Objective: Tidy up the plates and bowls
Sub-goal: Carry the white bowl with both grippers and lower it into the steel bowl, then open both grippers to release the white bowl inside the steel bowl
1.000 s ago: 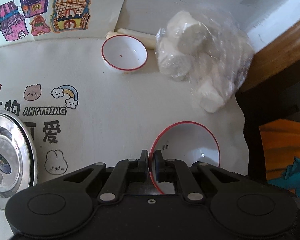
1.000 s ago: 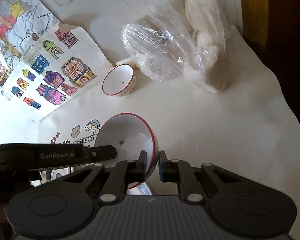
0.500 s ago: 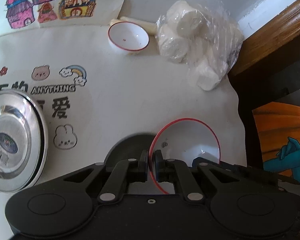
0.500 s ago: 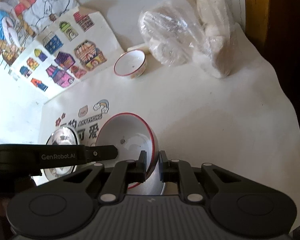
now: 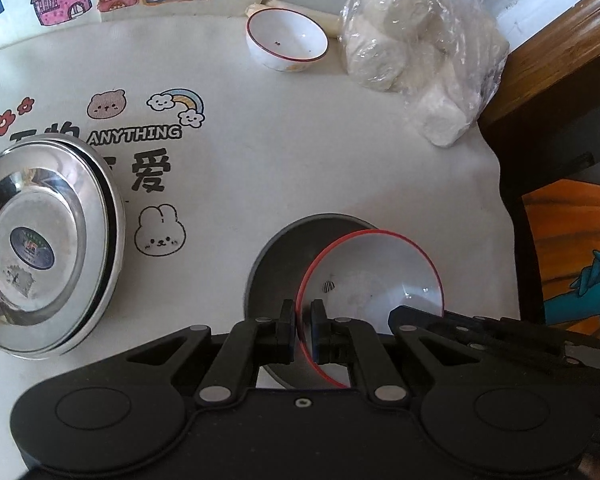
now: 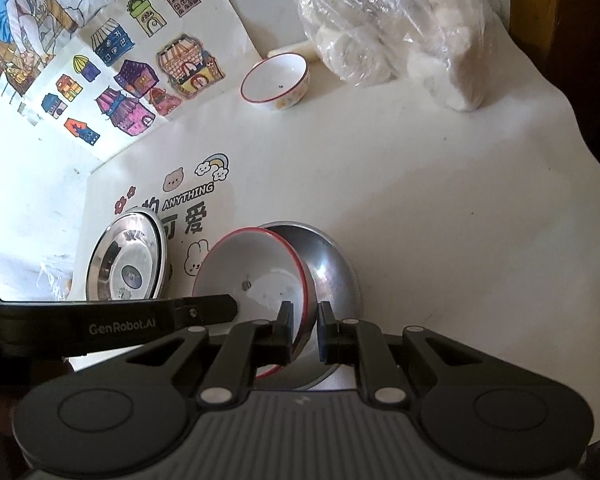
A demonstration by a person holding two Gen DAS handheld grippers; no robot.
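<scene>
Both grippers hold one large white bowl with a red rim [image 5: 372, 280], lifted and tilted above a steel plate [image 5: 276, 256] on the table. My left gripper [image 5: 303, 326] is shut on the bowl's left rim. My right gripper [image 6: 304, 330] is shut on its right rim; the bowl [image 6: 252, 272] and the steel plate [image 6: 332, 268] show below it. A small red-rimmed white bowl [image 5: 286, 40] stands upright at the back, also in the right wrist view [image 6: 276, 80]. A stack of steel plates [image 5: 40, 248] lies at the left [image 6: 126, 260].
A clear bag of white buns [image 5: 416, 52] lies at the back right, beside a wooden edge [image 5: 556, 52]. Coloured house drawings [image 6: 132, 64] lie at the back left. The white cloth [image 6: 440, 200] ends at the right; a dark drop follows.
Both grippers have risen with the large bowl, so the table looks farther away. The steel plate beneath it has come into sight. The small bowl has not moved.
</scene>
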